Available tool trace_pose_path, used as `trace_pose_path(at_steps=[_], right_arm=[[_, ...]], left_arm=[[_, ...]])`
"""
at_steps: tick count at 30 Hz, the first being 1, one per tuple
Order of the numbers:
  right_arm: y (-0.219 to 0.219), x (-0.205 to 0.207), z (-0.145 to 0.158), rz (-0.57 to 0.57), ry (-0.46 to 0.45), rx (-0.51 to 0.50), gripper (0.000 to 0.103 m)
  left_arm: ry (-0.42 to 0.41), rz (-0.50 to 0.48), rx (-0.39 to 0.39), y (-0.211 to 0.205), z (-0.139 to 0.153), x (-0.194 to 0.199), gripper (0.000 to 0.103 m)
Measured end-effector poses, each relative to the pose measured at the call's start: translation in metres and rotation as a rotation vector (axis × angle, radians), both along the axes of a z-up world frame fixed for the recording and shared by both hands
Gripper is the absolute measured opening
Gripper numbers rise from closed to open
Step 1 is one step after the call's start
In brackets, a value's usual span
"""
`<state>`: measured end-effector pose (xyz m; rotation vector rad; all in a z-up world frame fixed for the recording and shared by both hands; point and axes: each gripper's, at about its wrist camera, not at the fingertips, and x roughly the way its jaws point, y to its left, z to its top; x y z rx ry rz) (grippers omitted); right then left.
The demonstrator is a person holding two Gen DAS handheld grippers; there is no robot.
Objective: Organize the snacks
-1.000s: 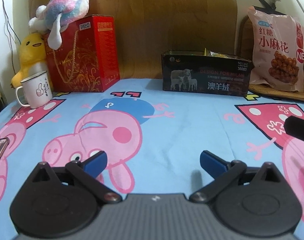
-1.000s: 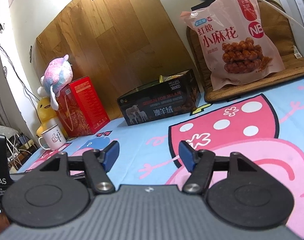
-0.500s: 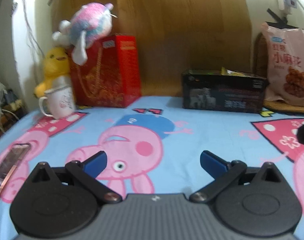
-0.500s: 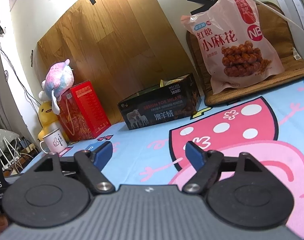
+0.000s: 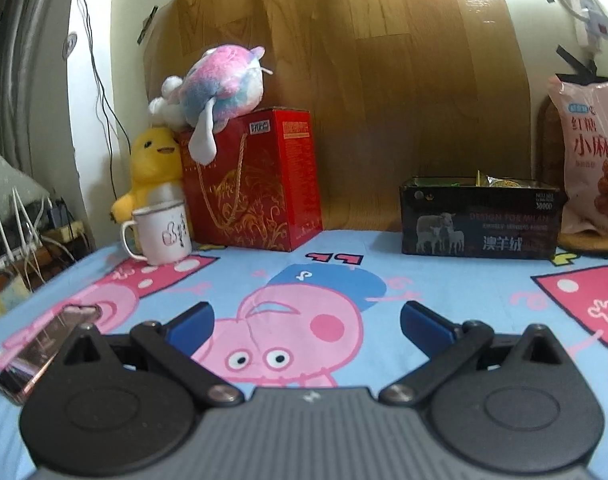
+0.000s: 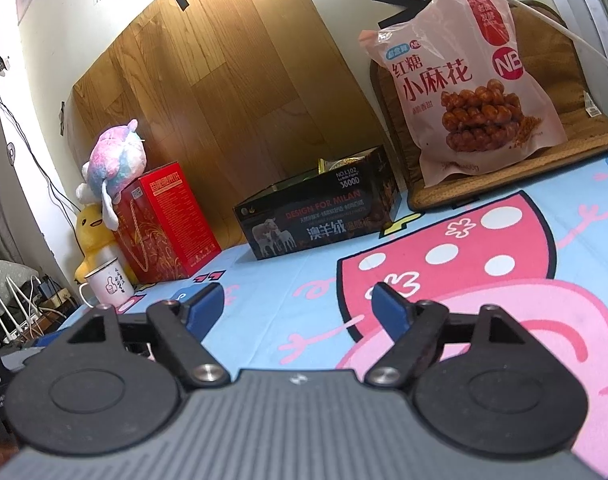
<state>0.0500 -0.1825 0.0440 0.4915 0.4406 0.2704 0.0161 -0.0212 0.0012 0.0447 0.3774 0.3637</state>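
black box [image 6: 315, 216] – snack packets inside | snack bag [image 6: 469, 80] – upright behind

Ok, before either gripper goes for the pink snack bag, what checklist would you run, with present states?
1. Left gripper open and holding nothing: ok.
2. Right gripper open and holding nothing: ok.
3. Pink snack bag in view, upright on the brown mat: ok.
4. Black box open on top, packets showing: ok.
5. Room left inside the box: cannot tell.
6. Phone and mug away from the bag and box: ok.
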Motion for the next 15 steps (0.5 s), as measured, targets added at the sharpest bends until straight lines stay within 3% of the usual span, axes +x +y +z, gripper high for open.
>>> trace_pose_path(at_steps=[9, 15], right_arm=[[0.0000, 0.0001, 0.0002, -0.001, 0.000, 0.000, 0.083], [-0.0001, 0.0002, 0.0003, -0.001, 0.001, 0.000, 0.083]], left_arm=[[0.058, -0.009, -0.005, -0.0004, -0.0037, 0.0043, 0.103], [0.103, -0.017, -0.057, 0.0070, -0.0058, 0.0092, 0.103]])
